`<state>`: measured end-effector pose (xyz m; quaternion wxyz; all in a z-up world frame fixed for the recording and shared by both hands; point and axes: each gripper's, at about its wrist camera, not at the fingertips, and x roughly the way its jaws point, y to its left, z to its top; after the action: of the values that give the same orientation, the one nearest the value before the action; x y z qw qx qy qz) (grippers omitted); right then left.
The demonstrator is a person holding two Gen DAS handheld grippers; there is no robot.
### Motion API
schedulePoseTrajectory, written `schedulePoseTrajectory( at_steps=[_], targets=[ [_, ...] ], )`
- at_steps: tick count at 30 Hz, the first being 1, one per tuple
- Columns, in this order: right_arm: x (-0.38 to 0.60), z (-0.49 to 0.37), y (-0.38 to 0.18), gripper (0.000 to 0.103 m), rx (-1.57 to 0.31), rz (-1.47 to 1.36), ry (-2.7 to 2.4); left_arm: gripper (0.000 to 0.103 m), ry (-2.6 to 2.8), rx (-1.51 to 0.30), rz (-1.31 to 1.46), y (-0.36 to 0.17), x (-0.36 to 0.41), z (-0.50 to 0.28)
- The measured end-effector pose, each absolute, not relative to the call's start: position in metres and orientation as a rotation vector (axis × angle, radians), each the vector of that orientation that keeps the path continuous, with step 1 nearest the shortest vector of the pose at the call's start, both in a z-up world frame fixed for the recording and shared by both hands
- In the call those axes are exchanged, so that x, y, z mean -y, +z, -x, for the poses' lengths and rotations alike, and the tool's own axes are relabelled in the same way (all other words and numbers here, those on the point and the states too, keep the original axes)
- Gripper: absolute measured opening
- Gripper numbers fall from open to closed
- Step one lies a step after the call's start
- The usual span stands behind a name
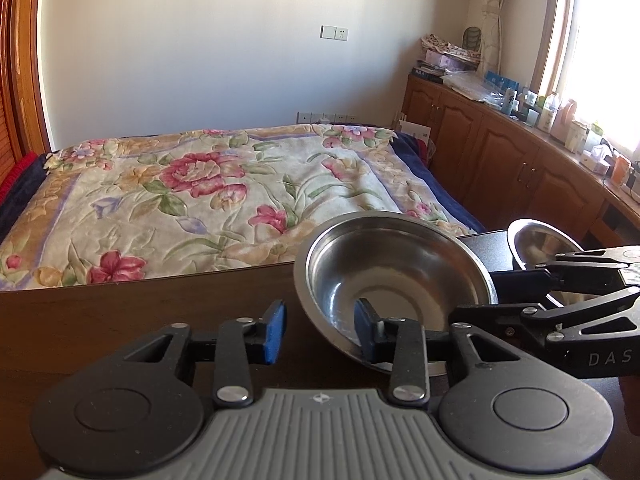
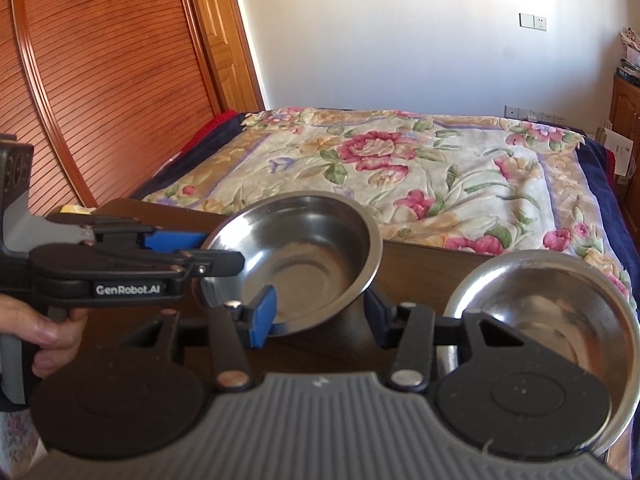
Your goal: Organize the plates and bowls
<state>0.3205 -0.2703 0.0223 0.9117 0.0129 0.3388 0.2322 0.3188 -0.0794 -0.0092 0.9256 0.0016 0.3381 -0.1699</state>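
Note:
A steel bowl [image 1: 394,276] [image 2: 296,258] is tilted above the dark wooden table [image 1: 140,308]. My left gripper [image 1: 320,330] is open; its right pad sits over the bowl's near rim, its left pad outside. In the right wrist view it [image 2: 180,250] reaches the bowl's left rim. My right gripper [image 2: 316,316] is open, its left pad inside the bowl's near rim, its right pad outside. In the left wrist view it [image 1: 504,296] straddles the bowl's right rim. A second steel bowl [image 2: 548,328] [image 1: 538,240] rests on the table to the right.
A bed with a floral blanket [image 1: 208,196] [image 2: 420,168] lies just beyond the table's far edge. Wooden cabinets with clutter on top [image 1: 520,148] run along the right wall under a window. A wooden slatted wardrobe door [image 2: 100,80] stands at the left.

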Motion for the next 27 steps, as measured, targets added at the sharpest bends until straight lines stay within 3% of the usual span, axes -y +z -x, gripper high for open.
schedulePoseTrajectory(
  at_steps=[2,11,18,27],
  targets=[
    [0.269,-0.32,0.022,0.05,-0.699,-0.029,0.487,0.03,-0.356,-0.695,-0.004,-0.009,0.08,-0.318],
    [0.267,-0.311,0.023,0.052,-0.67,-0.004,0.49,0.03,-0.37,-0.686,-0.009,-0.003,0.08,-0.304],
    [0.275,-0.301,0.032,0.042,-0.625,-0.015,0.483,0.03,-0.391,-0.65,0.0,0.015,0.081,-0.285],
    [0.29,-0.281,0.05,0.037,-0.589,-0.047,0.473,0.031,-0.445,-0.592,0.036,0.045,0.085,-0.247]
  ],
)
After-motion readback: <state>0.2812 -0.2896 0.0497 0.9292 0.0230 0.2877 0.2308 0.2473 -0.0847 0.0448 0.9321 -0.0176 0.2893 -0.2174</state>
